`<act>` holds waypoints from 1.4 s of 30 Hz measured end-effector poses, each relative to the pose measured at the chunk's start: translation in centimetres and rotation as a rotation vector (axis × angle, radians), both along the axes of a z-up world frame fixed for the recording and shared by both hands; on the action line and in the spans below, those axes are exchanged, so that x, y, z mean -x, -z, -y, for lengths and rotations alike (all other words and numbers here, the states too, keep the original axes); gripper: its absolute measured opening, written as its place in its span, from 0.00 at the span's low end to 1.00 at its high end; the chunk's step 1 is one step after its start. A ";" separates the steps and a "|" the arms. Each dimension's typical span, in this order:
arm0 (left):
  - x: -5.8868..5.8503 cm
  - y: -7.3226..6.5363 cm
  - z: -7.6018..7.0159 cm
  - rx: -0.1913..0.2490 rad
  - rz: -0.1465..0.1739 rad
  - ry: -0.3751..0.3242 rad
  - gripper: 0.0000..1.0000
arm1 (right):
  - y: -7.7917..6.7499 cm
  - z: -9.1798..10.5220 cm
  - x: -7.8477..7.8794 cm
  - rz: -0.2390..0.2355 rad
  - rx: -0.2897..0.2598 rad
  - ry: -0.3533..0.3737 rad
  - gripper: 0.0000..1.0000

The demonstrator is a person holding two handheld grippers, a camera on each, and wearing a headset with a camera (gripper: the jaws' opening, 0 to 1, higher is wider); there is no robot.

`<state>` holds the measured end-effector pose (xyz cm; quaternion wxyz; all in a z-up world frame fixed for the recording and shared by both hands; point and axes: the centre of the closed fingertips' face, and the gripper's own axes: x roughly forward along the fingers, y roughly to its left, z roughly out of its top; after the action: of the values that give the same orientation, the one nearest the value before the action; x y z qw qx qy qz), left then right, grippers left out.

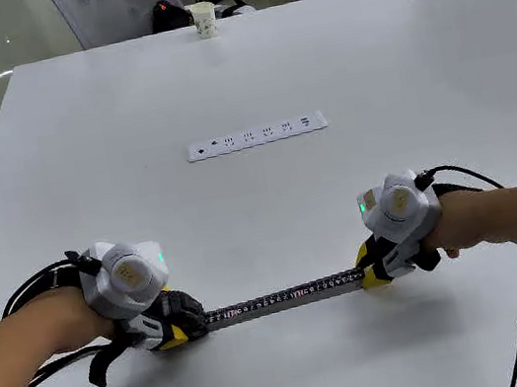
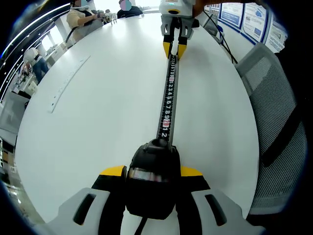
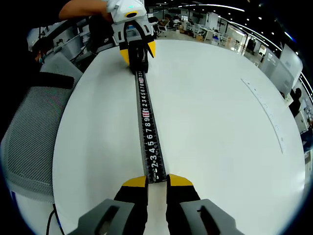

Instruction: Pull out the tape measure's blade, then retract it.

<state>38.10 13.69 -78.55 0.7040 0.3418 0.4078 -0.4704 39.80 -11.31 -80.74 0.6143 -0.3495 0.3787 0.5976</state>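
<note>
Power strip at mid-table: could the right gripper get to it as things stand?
Probably yes: bare table lies between the right gripper and the power strip. But its jaws are shut on the blade, so it must let go first.

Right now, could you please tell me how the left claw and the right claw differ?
The left claw grips the tape measure's black case; the right claw pinches the end of the blade. The left claw's jaws stand wide around the case; the right claw's are nearly together. Both are yellow-tipped and face each other over the white table.
</note>
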 end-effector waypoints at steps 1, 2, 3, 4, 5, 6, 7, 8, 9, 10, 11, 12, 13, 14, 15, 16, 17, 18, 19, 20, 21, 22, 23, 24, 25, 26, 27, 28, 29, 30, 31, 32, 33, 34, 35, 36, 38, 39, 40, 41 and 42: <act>0.0 0.0 0.0 0.004 -0.002 -0.004 0.34 | 0.0 -0.1 0.0 0.001 0.001 -0.003 0.11; 0.0 -0.1 0.1 0.007 -0.002 -0.006 0.35 | 0.0 -0.1 0.0 0.001 0.006 -0.006 0.11; 0.0 -0.1 0.1 0.012 -0.003 -0.010 0.35 | 0.0 0.0 0.0 0.000 0.010 -0.009 0.11; 0.0 -0.1 0.1 0.017 -0.006 -0.016 0.35 | 0.0 0.0 0.0 0.002 0.013 -0.012 0.11; 0.0 -0.1 0.1 0.024 -0.010 -0.024 0.35 | 0.0 0.0 0.0 0.008 0.019 -0.028 0.12; 0.0 -0.1 0.1 0.025 -0.012 -0.024 0.35 | 0.0 -0.1 0.1 0.010 0.021 -0.033 0.12; 0.0 -0.1 0.1 0.026 -0.012 -0.023 0.35 | 0.0 -0.1 0.1 0.009 0.023 -0.032 0.12; 0.1 -0.1 0.1 0.026 -0.015 -0.022 0.35 | 0.0 -0.1 0.1 0.008 0.027 -0.033 0.12; 0.1 -0.1 0.1 0.022 -0.015 -0.017 0.35 | 0.0 -0.1 0.1 0.008 0.030 -0.033 0.12; 0.2 -0.1 0.2 0.016 -0.016 -0.012 0.35 | 0.0 -0.1 0.1 0.008 0.035 -0.037 0.12; 0.2 -0.1 0.1 0.013 -0.017 -0.009 0.35 | 0.0 -0.1 0.1 0.009 0.038 -0.041 0.12; 0.2 -0.2 0.1 0.011 -0.017 -0.008 0.35 | 0.0 -0.1 0.1 0.009 0.041 -0.044 0.12; 0.3 -0.2 0.1 0.006 -0.018 -0.003 0.35 | 0.0 -0.1 0.1 0.010 0.044 -0.050 0.12; 0.3 -0.2 0.1 0.001 -0.019 0.002 0.35 | 0.0 -0.1 0.1 0.011 0.046 -0.053 0.12; 0.4 -0.2 0.1 -0.016 -0.017 0.026 0.35 | 0.0 -0.1 0.1 0.013 0.048 -0.057 0.12; 0.4 -0.1 0.0 -0.027 -0.015 0.042 0.35 | 0.0 -0.1 0.2 0.013 0.050 -0.058 0.12; 0.4 -0.1 0.0 -0.027 -0.016 0.041 0.35 | 0.0 -0.1 0.2 0.014 0.051 -0.058 0.12; 0.4 -0.2 -0.1 -0.028 -0.015 0.043 0.35 | 0.0 -0.1 0.2 0.016 0.055 -0.061 0.12; 0.4 -0.2 -0.1 -0.028 -0.015 0.044 0.35 | 0.0 -0.1 0.1 0.016 0.057 -0.058 0.12; 0.4 -0.1 -0.1 -0.030 -0.011 0.048 0.35 | -0.1 -0.1 0.2 0.017 0.064 -0.057 0.12; 0.4 -0.1 -0.1 -0.030 -0.008 0.049 0.35 | -0.1 -0.1 0.2 0.021 0.070 -0.062 0.12; 0.4 -0.2 -0.1 -0.030 -0.006 0.049 0.35 | -0.1 -0.1 0.2 0.025 0.073 -0.067 0.12; 0.4 -0.1 -0.1 -0.031 -0.004 0.048 0.35 | -0.1 -0.1 0.2 0.029 0.076 -0.071 0.12; 0.4 -0.1 -0.1 -0.031 -0.003 0.047 0.35 | -0.1 -0.1 0.2 0.030 0.076 -0.071 0.12; 0.3 -0.1 -0.1 -0.031 -0.003 0.044 0.35 | -0.1 -0.1 0.2 0.031 0.076 -0.073 0.12; 0.3 -0.1 -0.1 -0.031 -0.003 0.043 0.35 | -0.1 -0.1 0.2 0.029 0.075 -0.067 0.13; 0.3 -0.1 -0.1 -0.031 -0.003 0.042 0.35 | -0.1 0.0 0.2 0.021 0.074 -0.054 0.13; 0.3 -0.1 -0.2 -0.029 -0.006 0.033 0.35 | -0.1 -0.1 0.1 0.014 0.072 -0.047 0.13; 0.3 -0.1 -0.2 -0.030 -0.010 0.029 0.36 | -0.1 -0.1 0.1 0.014 0.073 -0.050 0.13; 0.3 -0.1 -0.3 -0.032 -0.015 0.024 0.36 | -0.1 0.0 0.1 0.013 0.076 -0.053 0.13; 0.4 -0.1 -0.4 -0.031 -0.017 0.022 0.37 | -0.1 0.0 0.1 0.011 0.078 -0.052 0.13; 0.4 -0.1 -0.4 -0.029 -0.019 0.020 0.39 | -0.1 -0.1 0.1 0.006 0.080 -0.048 0.13; 0.4 -0.1 -0.5 -0.024 -0.022 0.014 0.41 | -0.1 -0.1 0.2 0.004 0.082 -0.048 0.14; 0.5 -0.1 -0.5 -0.023 -0.024 0.012 0.42 | -0.2 -0.2 0.2 0.004 0.081 -0.051 0.15; 0.5 -0.2 -0.6 -0.018 -0.026 0.012 0.43 | -0.2 -0.2 0.2 0.000 0.083 -0.048 0.15; 0.5 -0.2 -0.6 -0.014 -0.026 0.013 0.44 | -0.2 -0.2 0.2 -0.003 0.088 -0.043 0.16; 0.6 -0.5 -0.5 0.002 -0.023 0.017 0.44 | -0.2 -0.2 0.2 -0.002 0.094 -0.049 0.18; 0.6 -0.5 -0.5 0.003 -0.025 0.015 0.44 | -0.3 -0.2 0.2 0.001 0.097 -0.055 0.18; 0.6 -0.5 -0.5 0.004 -0.027 0.015 0.45 | -0.3 -0.2 0.2 0.001 0.099 -0.058 0.18; 0.6 -0.5 -0.6 0.003 -0.026 0.015 0.46 | -0.3 -0.1 0.2 0.001 0.102 -0.057 0.19; 0.6 -0.6 -0.6 0.004 -0.022 0.016 0.47 | -0.4 -0.1 0.2 0.001 0.106 -0.055 0.20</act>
<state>37.55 14.28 -77.92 0.6964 0.3382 0.4119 -0.4806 39.64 -11.21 -80.36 0.5785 -0.3919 0.3997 0.5932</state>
